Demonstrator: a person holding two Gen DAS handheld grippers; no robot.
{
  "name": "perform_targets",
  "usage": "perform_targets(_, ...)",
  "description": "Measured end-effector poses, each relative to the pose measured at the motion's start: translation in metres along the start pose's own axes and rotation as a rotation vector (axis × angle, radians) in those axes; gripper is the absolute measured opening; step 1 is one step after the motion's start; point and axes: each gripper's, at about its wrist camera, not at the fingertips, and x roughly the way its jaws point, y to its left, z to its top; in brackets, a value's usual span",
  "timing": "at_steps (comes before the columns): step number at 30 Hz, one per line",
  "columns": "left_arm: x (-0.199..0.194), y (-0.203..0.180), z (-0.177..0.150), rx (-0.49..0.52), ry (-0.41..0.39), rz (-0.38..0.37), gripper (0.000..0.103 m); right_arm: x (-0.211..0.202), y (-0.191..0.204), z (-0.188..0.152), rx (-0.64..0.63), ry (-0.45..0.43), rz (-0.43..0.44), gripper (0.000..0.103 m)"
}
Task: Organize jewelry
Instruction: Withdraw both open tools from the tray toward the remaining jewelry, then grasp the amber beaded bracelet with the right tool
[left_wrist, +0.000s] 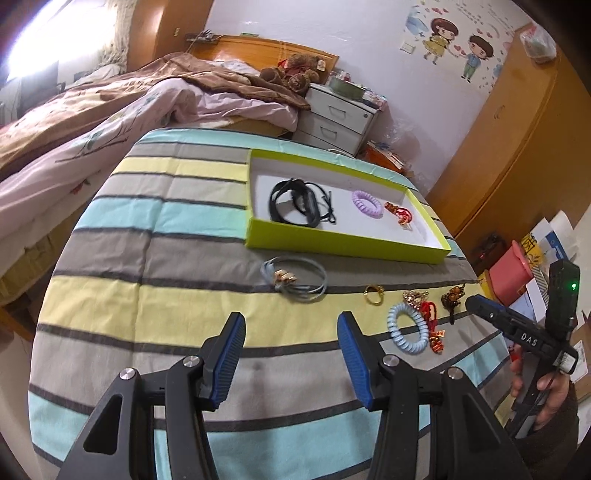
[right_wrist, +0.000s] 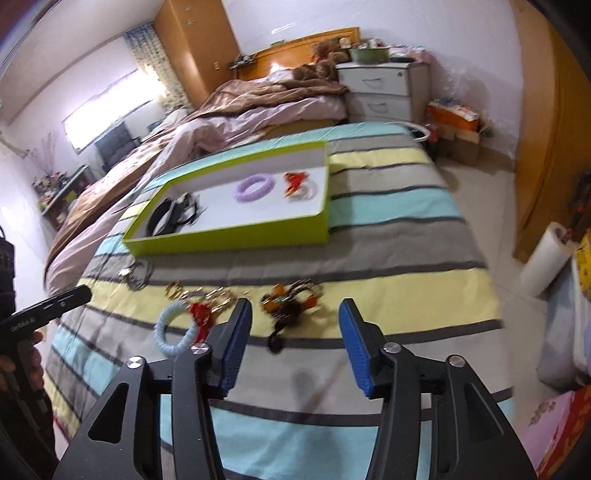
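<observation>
A lime-green tray (left_wrist: 343, 245) (right_wrist: 236, 240) lies on the striped cloth. In it are black bands (left_wrist: 295, 203) (right_wrist: 173, 216), a purple coil tie (left_wrist: 366, 204) (right_wrist: 255, 188) and a red charm (left_wrist: 399, 214) (right_wrist: 295, 181). On the cloth in front lie a grey-blue cord bracelet (left_wrist: 295, 278), a gold ring (left_wrist: 373, 294), a light-blue coil tie (left_wrist: 408, 326) (right_wrist: 175, 328), a red-gold charm (left_wrist: 430, 314) (right_wrist: 201, 314) and a brown bead piece (left_wrist: 452, 299) (right_wrist: 291, 301). My left gripper (left_wrist: 291, 325) is open and empty, just short of the cord bracelet. My right gripper (right_wrist: 295, 314) is open, just short of the brown bead piece.
The striped cloth (left_wrist: 147, 258) covers a small table beside an unmade bed (left_wrist: 92, 122). A white nightstand (left_wrist: 336, 118) and a wooden wardrobe (left_wrist: 517, 129) stand behind. Boxes and papers (left_wrist: 524, 266) lie on the floor at the right.
</observation>
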Motion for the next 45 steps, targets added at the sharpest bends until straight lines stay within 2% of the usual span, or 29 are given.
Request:
perform_targets(5, -0.003, 0.012, -0.003, -0.028, 0.000, 0.001, 0.051, 0.015, 0.002, 0.004, 0.007, 0.023, -0.057, 0.058)
perform_targets(9, -0.002, 0.016, -0.004, -0.026, 0.006, 0.023, 0.051, 0.028, 0.007, 0.005, 0.005, 0.054, -0.059, 0.058)
perform_targets(11, 0.000, 0.019, -0.004, -0.033, 0.015, 0.024, 0.051, 0.033, 0.012, 0.006, -0.014, 0.051, -0.101, 0.058)
perform_targets(20, 0.009, 0.025, 0.002, -0.042, 0.031, 0.000, 0.051, 0.042, 0.019, 0.012, -0.026, 0.047, -0.165, 0.057)
perform_targets(22, 0.011, 0.026, 0.004, -0.052, 0.035, -0.008, 0.051, 0.043, 0.020, 0.012, -0.031, 0.042, -0.176, 0.055)
perform_targets(23, 0.013, 0.025, 0.006, -0.051, 0.036, -0.017, 0.051, 0.042, 0.020, 0.012, -0.036, 0.037, -0.189, 0.044)
perform_targets(24, 0.015, 0.024, 0.007, -0.049, 0.039, -0.022, 0.051, 0.042, 0.021, 0.012, -0.037, 0.035, -0.190, 0.039)
perform_targets(26, 0.018, 0.019, 0.011, -0.033, 0.042, -0.018, 0.051, 0.041, 0.018, 0.012, -0.030, 0.034, -0.179, 0.034)
perform_targets(30, 0.025, 0.010, 0.017, -0.020, 0.044, -0.024, 0.051, 0.038, 0.016, 0.011, -0.027, 0.025, -0.174, 0.029)
perform_targets(34, 0.034, 0.009, 0.023, -0.039, 0.056, -0.013, 0.051, 0.030, 0.013, 0.009, -0.014, 0.003, -0.154, 0.027)
perform_targets(39, 0.047, 0.000, 0.030, -0.011, 0.070, 0.021, 0.051, 0.018, 0.004, 0.004, 0.015, -0.019, -0.144, 0.027)
perform_targets(43, 0.057, -0.010, 0.033, 0.031, 0.064, 0.096, 0.051, 0.008, 0.000, 0.002, 0.032, -0.039, -0.131, 0.027)
perform_targets(45, 0.065, -0.013, 0.034, 0.019, 0.082, 0.079, 0.051, 0.005, -0.001, 0.002, 0.034, -0.045, -0.125, 0.027)
